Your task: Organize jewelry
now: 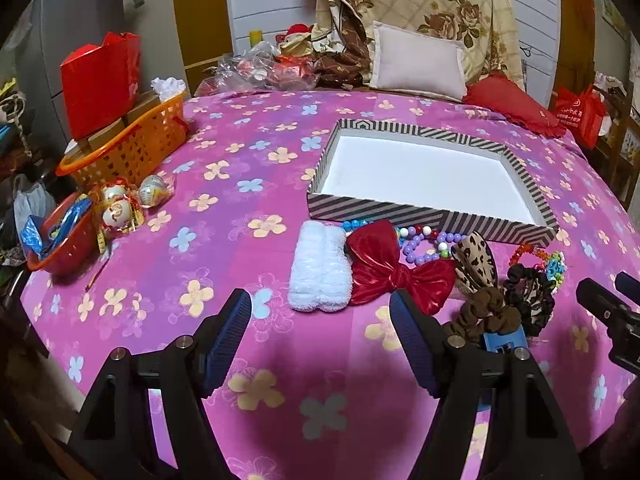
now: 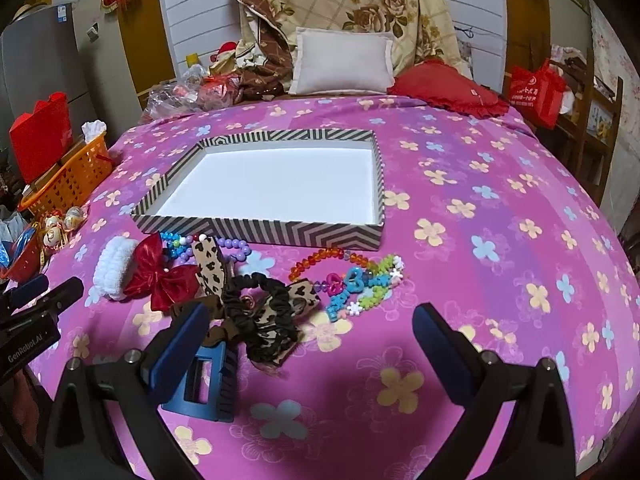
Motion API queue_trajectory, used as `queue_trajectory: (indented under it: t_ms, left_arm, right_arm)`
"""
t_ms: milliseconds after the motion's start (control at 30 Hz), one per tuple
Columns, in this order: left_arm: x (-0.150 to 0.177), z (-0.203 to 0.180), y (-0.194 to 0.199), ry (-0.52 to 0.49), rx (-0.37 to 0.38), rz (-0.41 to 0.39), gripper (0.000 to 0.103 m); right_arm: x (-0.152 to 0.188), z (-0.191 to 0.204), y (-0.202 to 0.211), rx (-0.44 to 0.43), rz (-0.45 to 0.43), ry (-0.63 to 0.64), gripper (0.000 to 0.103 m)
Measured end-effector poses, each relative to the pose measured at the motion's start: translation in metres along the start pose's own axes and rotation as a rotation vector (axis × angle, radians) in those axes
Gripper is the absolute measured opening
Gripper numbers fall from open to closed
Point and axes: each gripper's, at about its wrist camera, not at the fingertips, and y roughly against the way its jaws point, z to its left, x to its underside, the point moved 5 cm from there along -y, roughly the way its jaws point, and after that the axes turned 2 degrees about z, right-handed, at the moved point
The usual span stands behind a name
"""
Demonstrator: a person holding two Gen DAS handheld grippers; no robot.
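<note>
**Tray empty, jewelry heaped in front of it**

Left wrist view: my left gripper (image 1: 320, 312) hangs wide and holds nothing. The white scrunchie (image 1: 318, 266) and red bow (image 1: 394, 270) lie just ahead between the fingers, along the near wall of the striped tray (image 1: 432, 216).

Right wrist view: my right gripper (image 2: 310, 326) is wide too, empty. The dark scrunchies (image 2: 262, 320) lie ahead toward its left finger, the bead bracelets (image 2: 360, 284) dead ahead, so this hand is nearer those.
</note>
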Motion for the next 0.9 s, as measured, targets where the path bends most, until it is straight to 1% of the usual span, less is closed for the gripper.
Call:
queue_trajectory:
  t_ms: [333, 467, 667, 900]
  left_arm:
    - [0.004, -0.005, -0.004, -0.001, 0.045, 0.02, 0.054]
    - [0.003, -0.005, -0.003, -0.003, 0.033, 0.011, 0.053]
    - [0.003, -0.001, -0.004, 0.022, 0.045, 0.014, 0.052]
    - [0.003, 0.002, -0.004, 0.034, 0.037, 0.009, 0.052]
  right_arm:
    - [-0.004, -0.008, -0.004, 0.013, 0.014, -0.012, 0.103]
    - [-0.004, -0.011, -0.006, 0.014, 0.018, -0.022, 0.103]
    - [-0.005, -0.013, -0.007, 0.017, 0.019, -0.02, 0.103]
    - [-0.005, -0.013, -0.007, 0.019, 0.02, -0.019, 0.103]
